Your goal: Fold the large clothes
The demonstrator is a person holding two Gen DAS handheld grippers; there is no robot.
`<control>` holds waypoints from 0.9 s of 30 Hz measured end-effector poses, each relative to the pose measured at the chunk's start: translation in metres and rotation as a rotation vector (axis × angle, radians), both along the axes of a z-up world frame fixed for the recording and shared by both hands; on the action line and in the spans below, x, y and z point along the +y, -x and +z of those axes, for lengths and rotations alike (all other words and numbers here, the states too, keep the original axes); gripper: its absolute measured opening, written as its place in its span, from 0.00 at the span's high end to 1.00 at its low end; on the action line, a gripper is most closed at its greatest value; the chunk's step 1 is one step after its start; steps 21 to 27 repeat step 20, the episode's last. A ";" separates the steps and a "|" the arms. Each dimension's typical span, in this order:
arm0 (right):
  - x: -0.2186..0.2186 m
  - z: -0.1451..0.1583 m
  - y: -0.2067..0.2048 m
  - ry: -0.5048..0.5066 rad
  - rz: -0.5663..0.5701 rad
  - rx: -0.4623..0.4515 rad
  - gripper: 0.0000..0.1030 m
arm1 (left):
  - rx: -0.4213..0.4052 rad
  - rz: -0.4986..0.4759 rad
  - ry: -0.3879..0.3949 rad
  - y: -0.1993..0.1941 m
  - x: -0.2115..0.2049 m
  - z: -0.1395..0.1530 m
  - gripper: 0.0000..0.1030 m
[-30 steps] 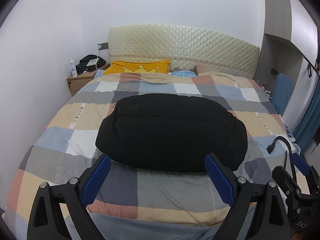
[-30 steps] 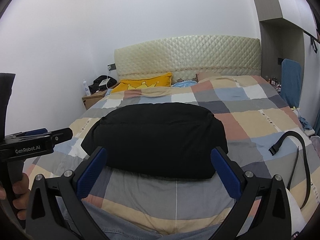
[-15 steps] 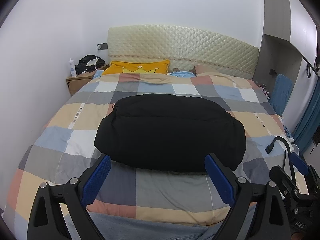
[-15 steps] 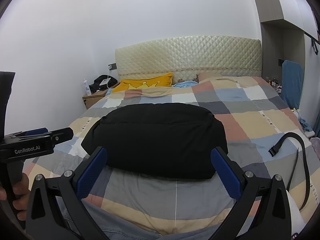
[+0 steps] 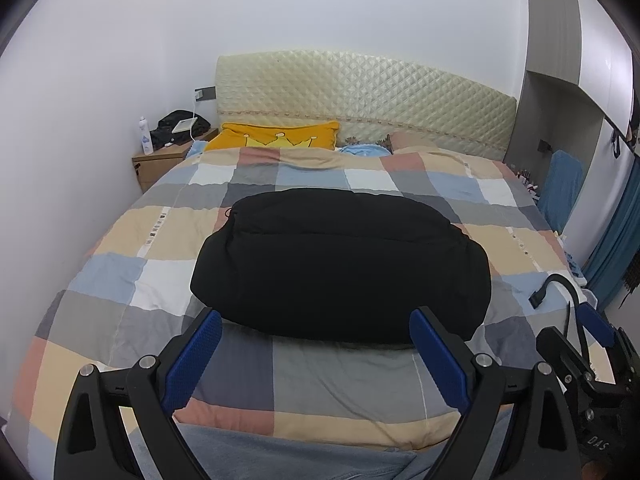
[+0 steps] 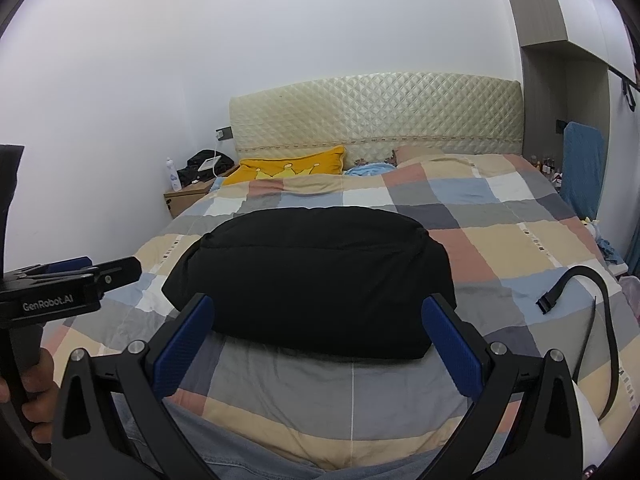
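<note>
Black folded garment [image 5: 340,264] lies mid-quilt [image 5: 120,272], clear of both spread, empty tongs [image 5: 316,354] [image 6: 320,334].

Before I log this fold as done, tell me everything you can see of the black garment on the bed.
The black garment is a thick, puffy bundle of matte dark fabric, folded into a wide rounded block with a seam line across its top. It lies flat on the checked quilt, roughly central, its long side towards the cameras. Nothing else touches it: the left gripper and the right gripper are both open and short of its near edge.
</note>
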State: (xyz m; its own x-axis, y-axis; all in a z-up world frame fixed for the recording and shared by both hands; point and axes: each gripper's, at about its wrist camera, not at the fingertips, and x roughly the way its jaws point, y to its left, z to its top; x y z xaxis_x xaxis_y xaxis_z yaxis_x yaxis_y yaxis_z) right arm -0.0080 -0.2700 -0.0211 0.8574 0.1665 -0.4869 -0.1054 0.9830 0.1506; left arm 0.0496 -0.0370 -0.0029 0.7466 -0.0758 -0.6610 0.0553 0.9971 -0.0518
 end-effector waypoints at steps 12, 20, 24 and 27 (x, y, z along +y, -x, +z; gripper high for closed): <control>0.002 0.000 0.000 0.001 0.010 0.003 0.00 | -0.001 -0.001 0.004 -0.001 0.003 0.000 0.07; 0.002 0.003 0.003 -0.001 -0.005 -0.002 0.00 | -0.002 -0.004 0.006 -0.001 0.003 -0.001 0.07; 0.002 0.003 0.003 -0.001 -0.005 -0.002 0.00 | -0.002 -0.004 0.006 -0.001 0.003 -0.001 0.07; 0.002 0.003 0.003 -0.001 -0.005 -0.002 0.00 | -0.002 -0.004 0.006 -0.001 0.003 -0.001 0.07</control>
